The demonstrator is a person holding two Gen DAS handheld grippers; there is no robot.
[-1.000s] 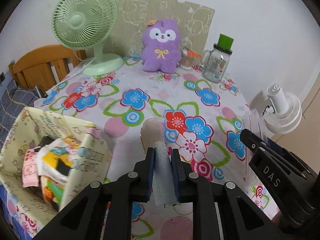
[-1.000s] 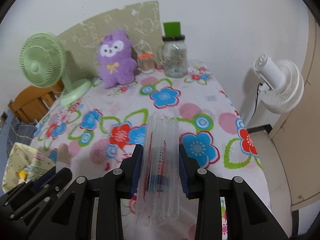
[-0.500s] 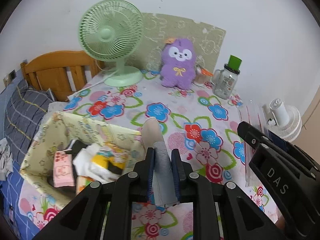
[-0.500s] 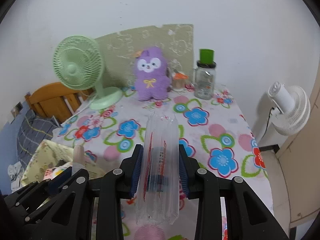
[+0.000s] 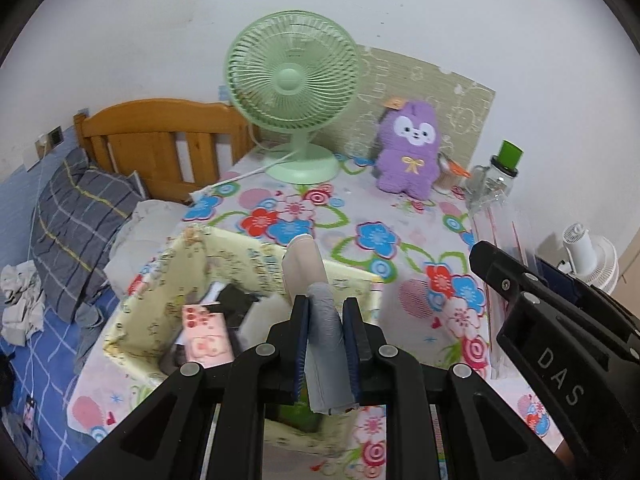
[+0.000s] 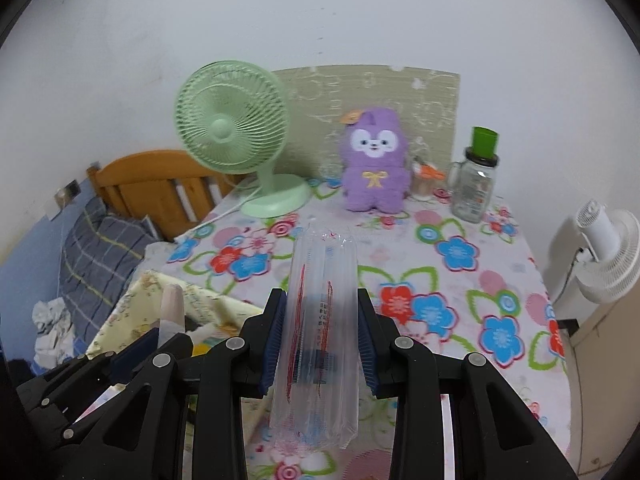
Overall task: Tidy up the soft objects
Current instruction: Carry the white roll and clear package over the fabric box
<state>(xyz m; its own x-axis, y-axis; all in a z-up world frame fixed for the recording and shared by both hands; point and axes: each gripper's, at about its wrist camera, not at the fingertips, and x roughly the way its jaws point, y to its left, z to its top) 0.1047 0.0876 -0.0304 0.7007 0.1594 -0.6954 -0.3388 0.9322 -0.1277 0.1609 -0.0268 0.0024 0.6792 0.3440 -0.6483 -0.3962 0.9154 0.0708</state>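
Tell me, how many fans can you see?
2: a green fan stands on the flowered table beside the purple plush toy; a white fan stands beyond the table's right edge.

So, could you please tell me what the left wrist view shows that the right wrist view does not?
Only the left wrist view: the contents of the cream fabric bin, including a pink pack, and the grey-and-beige sock clamped head-on.
Only the right wrist view: the clear air-cushion pack clamped head-on.
Both: green fan, purple plush, jar.
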